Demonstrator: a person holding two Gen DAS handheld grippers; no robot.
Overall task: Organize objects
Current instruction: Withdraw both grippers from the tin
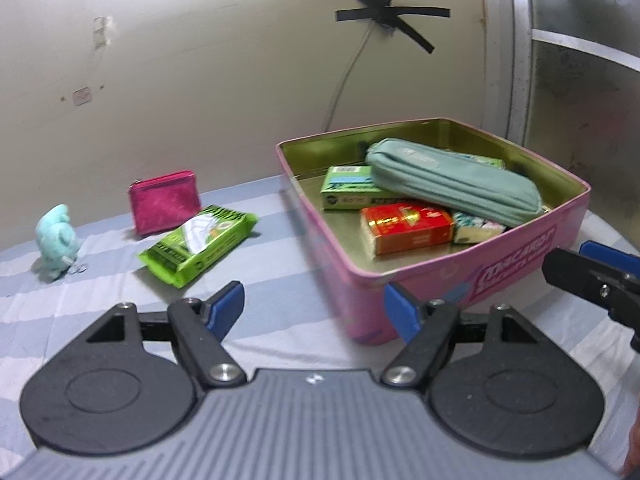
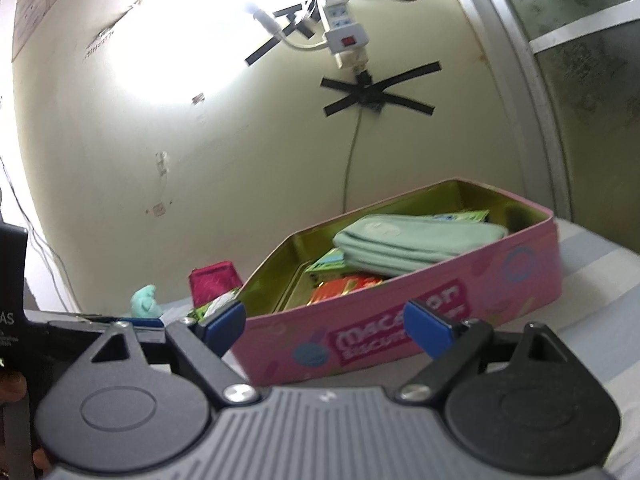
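Blur softens most of the right wrist view, where a glare on the wall washes out the upper left and the lettering on the pink tin is partly covered by the blue fingertips in front of it. From that low angle the tin's near wall hides most of what lies inside: only the top of the teal pouch, a sliver of the red box and green edges show. The left wrist view looks down into the tin and is clearer: the teal pouch lies slantwise over a green box, with the red box and a small patterned packet beside it; a second green item behind the pouch is mostly covered. The left gripper is spread with nothing between its pads, and the tin's near corner sits just beyond its right fingertip. Still out on the striped cloth, well to the left of the tin, lie a green wipes pack, a magenta purse standing behind it, and a small teal plush toy farther left. The right gripper is likewise spread and empty, facing the tin's long pink side; in the left view only one of its fingers pokes in at the right edge, the rest cut off.
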